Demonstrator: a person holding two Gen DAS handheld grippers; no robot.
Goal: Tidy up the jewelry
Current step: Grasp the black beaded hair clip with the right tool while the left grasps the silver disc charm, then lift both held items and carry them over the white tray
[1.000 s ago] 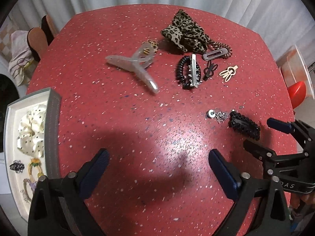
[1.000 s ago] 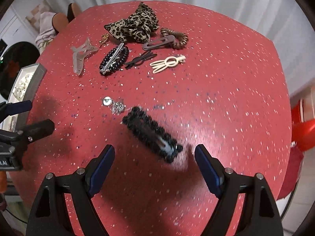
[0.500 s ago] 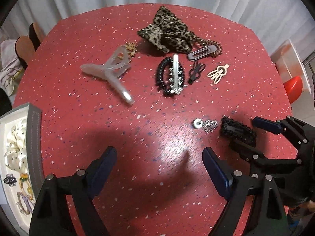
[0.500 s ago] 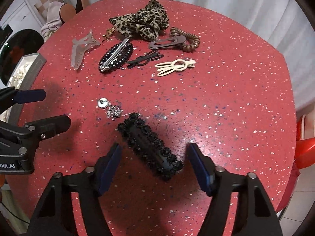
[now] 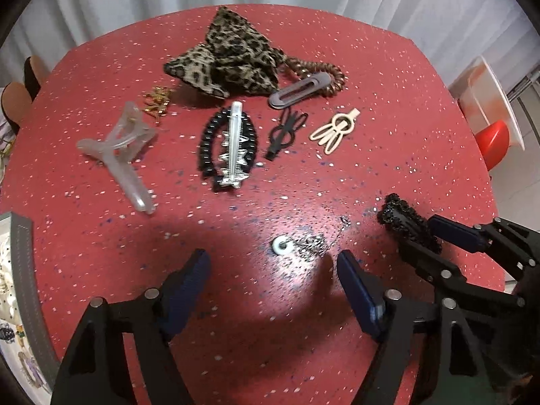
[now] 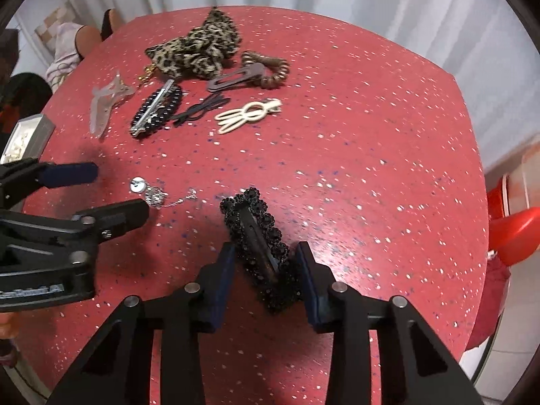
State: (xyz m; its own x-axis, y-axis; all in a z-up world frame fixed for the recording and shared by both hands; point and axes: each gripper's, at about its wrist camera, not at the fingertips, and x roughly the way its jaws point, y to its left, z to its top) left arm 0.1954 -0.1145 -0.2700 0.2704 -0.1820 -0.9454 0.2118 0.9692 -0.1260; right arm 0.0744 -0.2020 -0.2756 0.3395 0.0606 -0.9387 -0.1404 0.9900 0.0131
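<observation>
Our right gripper [image 6: 265,266] has its 2 fingers closed against the near end of the black beaded clip [image 6: 258,236], which lies on the red table [image 6: 371,155]. Our left gripper [image 5: 273,280] hangs wide open and empty just short of a small silver charm [image 5: 300,244]. The tray [image 5: 23,270] at the left edge holds a few pieces; we judge most remains: 8 or so items are scattered beyond.

left claw [image 5: 271,280] spread, right claw [image 6: 265,270] narrowed
</observation>
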